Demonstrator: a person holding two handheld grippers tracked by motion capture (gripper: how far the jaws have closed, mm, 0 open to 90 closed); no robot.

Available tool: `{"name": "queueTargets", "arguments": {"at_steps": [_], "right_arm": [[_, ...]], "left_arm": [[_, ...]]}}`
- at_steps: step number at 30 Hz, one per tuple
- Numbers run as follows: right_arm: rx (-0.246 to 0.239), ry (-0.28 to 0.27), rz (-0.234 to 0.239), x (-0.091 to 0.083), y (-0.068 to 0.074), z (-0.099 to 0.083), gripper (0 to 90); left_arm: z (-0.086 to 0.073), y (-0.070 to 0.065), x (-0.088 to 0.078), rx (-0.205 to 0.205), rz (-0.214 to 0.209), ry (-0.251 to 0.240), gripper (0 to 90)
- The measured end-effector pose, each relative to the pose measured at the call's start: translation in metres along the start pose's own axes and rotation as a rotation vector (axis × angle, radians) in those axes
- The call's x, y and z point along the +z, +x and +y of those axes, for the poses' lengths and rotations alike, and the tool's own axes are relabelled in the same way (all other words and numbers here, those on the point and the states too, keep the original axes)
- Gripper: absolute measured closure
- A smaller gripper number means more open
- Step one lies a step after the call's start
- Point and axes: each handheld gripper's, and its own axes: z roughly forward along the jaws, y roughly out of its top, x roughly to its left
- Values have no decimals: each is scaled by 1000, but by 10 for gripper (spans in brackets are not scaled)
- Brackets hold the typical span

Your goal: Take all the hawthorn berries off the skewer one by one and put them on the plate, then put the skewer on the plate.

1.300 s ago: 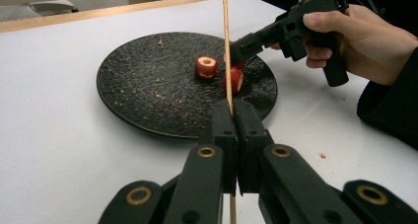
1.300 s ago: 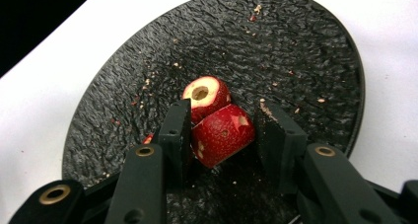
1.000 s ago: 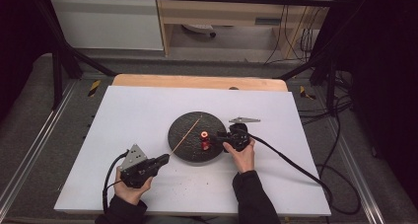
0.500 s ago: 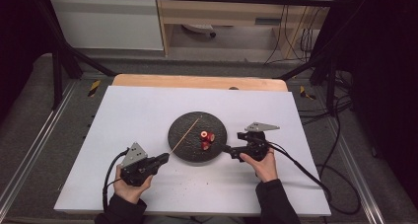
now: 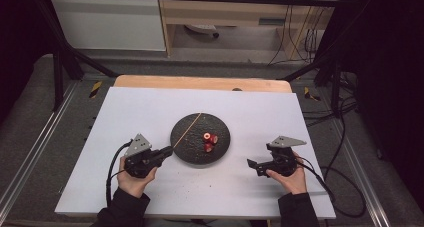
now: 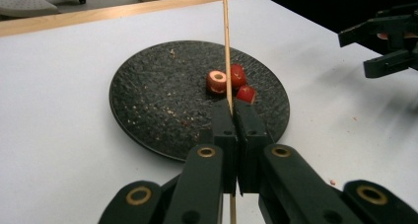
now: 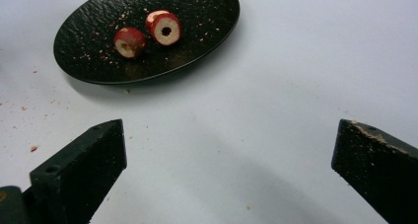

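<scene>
Skewer [image 6: 226, 41] pinched in left gripper [image 5: 167, 151], slanting over plate [image 5: 187, 152] w/ red pieces [image 5: 210, 139] mid-table. Right gripper [image 5: 251, 164], jaws just opened wide, empty, near table's right edge.

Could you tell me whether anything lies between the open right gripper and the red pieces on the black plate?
Nothing visible does: bare white table separates the right gripper from the plate holding the red pieces.

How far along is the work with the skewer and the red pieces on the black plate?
Done: red pieces lie loose on the black plate, none on the skewer. In hand: the left gripper pinches the skewer; the right gripper is off to the plate's right, its fingers just opened with nothing between them. Left: whatever comes next for these pieces.
</scene>
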Motion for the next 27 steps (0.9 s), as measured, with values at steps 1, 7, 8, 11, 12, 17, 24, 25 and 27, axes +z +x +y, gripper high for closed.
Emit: {"name": "queueTargets", "arguments": {"at_steps": [1,7,8,11,12,17,24,25,27], "right_arm": [[-1,-6,4,-1,-1,-2,12],[-21,9,12,-4,-3,-16,7],[-22,7,11,-4,-4,-18,8],[-25,30,5,-4,-6,-23,8],[-22,29,2,-5,-6,-24,8],[-12,15,5,-7,-7,-26,10],[-35,37,-2,-4,-7,-27,10],[-39,39,-7,-3,-7,-27,10],[-46,43,-8,-3,-7,-28,10]], "left_arm": [[2,1,1,-3,-3,3,883],[15,0,12,14,9,30,882],[17,0,14,22,12,37,883],[21,1,19,24,20,46,882],[22,0,20,25,21,49,882],[24,0,32,33,38,69,882],[23,7,59,0,87,123,882],[23,7,62,-2,89,128,883],[22,7,68,-6,99,132,882]]}}
